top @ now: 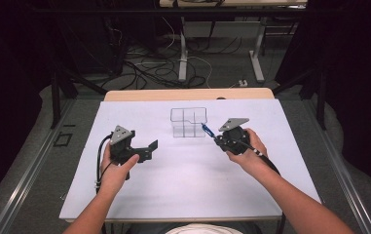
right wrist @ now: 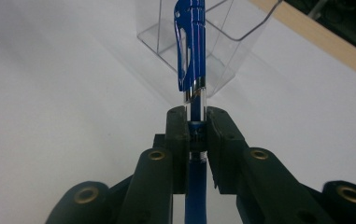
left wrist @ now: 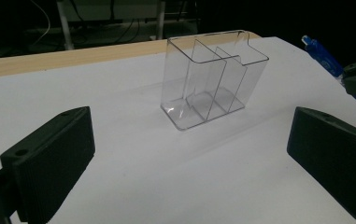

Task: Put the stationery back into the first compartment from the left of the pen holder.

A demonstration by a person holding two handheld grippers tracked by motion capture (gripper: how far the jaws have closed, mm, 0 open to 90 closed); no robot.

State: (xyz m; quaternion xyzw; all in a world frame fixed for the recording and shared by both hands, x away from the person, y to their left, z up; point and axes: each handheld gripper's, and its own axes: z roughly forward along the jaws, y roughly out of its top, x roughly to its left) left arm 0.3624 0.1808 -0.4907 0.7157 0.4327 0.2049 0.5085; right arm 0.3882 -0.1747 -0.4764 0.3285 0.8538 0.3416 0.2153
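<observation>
My right gripper has its jaws clamped tight on a blue pen, gripping it around the barrel so the capped, clip end sticks out past the tips. Right in front of that end sits the clear acrylic organizer with its dividers, close to the pen but not touching. My left gripper is well off to the side, jaws spread wide with nothing between them, above the white table.

Left tool gapes before clear organizer; blue pen at right.
</observation>
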